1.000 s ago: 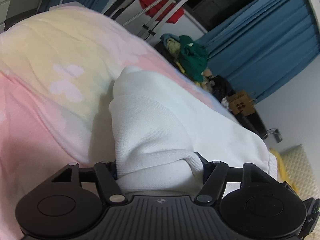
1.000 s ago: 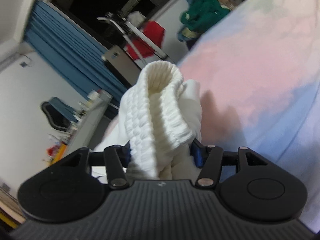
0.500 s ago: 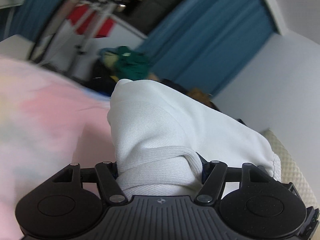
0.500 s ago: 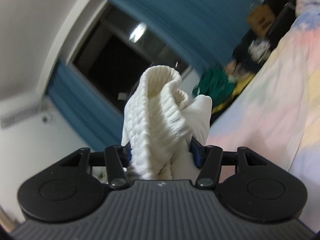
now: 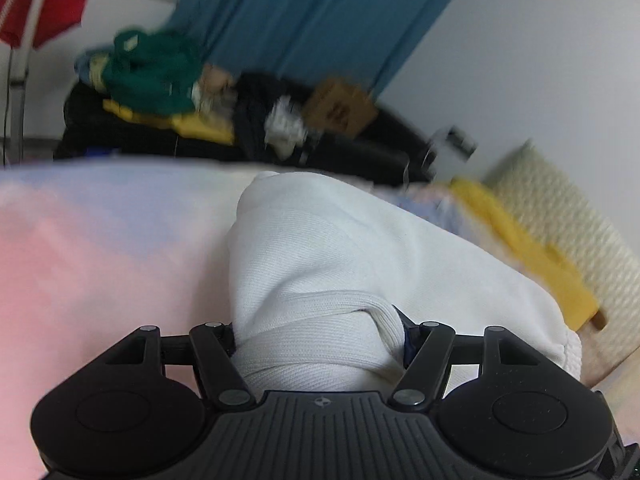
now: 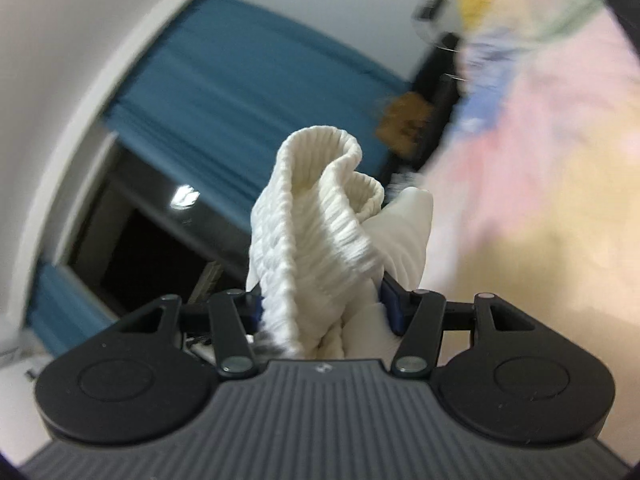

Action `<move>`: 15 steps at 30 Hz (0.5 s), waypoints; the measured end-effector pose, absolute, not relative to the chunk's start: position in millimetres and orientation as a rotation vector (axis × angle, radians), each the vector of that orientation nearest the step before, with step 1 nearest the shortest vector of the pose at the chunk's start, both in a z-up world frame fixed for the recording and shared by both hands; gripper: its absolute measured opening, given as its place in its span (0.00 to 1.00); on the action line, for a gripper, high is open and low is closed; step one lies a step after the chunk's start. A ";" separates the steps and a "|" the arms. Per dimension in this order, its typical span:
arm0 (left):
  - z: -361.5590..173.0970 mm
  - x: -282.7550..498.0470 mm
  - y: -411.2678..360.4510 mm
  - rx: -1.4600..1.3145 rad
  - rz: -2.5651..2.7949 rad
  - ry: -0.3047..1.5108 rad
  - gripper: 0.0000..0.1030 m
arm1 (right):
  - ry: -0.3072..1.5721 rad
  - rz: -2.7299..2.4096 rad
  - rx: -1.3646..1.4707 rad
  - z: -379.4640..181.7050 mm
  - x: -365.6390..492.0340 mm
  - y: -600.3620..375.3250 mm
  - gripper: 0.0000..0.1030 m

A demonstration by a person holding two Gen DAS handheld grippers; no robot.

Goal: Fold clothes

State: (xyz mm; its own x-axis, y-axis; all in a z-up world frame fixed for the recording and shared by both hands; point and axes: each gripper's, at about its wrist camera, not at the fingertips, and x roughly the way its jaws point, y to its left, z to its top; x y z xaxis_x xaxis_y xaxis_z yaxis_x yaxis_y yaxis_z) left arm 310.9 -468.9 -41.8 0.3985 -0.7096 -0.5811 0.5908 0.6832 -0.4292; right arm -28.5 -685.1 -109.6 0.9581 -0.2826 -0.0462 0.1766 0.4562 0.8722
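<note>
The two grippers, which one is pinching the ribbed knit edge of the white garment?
The right gripper: it clamps the ribbed cuff. The left gripper clamps a smooth band.

In the left wrist view, a bunched garment (image 5: pixel 340 264) sits between the fingers of the left hand-held gripper (image 5: pixel 320 336) and spreads forward and to the right, above the bed (image 5: pixel 100 248). Behind the bed's far edge lies a pile of clothes (image 5: pixel 160 80), with a cardboard box (image 5: pixel 340 106) to its right and a curtain (image 5: pixel 312 12) behind both. A pillow (image 5: pixel 560 216) lies at the right. In the right wrist view, a ribbed cuff (image 6: pixel 316 220) stands up between the fingers of the right hand-held gripper (image 6: pixel 320 304), the bed (image 6: pixel 540 160) to its right and the curtain (image 6: pixel 240 88) and window (image 6: pixel 132 232) to its left.
</note>
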 end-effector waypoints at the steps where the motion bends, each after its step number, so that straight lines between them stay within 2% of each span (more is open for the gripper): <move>1: -56.7 310.4 -476.8 -0.136 -0.823 0.820 0.65 | -0.089 -0.308 1.082 -124.6 -28.1 -687.5 0.55; 3: -86.3 309.5 -492.7 -0.081 -0.812 0.827 0.67 | -0.026 -0.348 1.124 -153.8 -29.9 -693.9 0.55; 5: -108.4 307.3 -504.4 -0.033 -0.815 0.815 0.76 | 0.007 -0.362 1.168 -180.3 -34.3 -699.4 0.55; 6: -111.8 305.1 -506.0 -0.016 -0.829 0.789 0.76 | 0.003 -0.360 1.198 -189.2 -37.3 -702.1 0.55; 11: -101.7 278.2 -500.6 0.012 -0.833 0.818 0.78 | 0.041 -0.369 1.302 -200.2 -44.6 -712.4 0.60; 15: -63.3 246.9 -464.1 0.009 -0.820 0.829 0.80 | 0.134 -0.442 1.327 -182.9 -57.1 -716.5 0.72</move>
State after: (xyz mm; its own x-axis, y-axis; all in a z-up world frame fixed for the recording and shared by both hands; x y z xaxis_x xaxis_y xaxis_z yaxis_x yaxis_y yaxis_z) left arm 246.9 -464.1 -63.3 0.3943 -0.6428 -0.6568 0.6498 0.7004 -0.2954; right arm -57.1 -716.5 -182.9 0.9098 -0.2346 -0.3424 0.3856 0.1723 0.9064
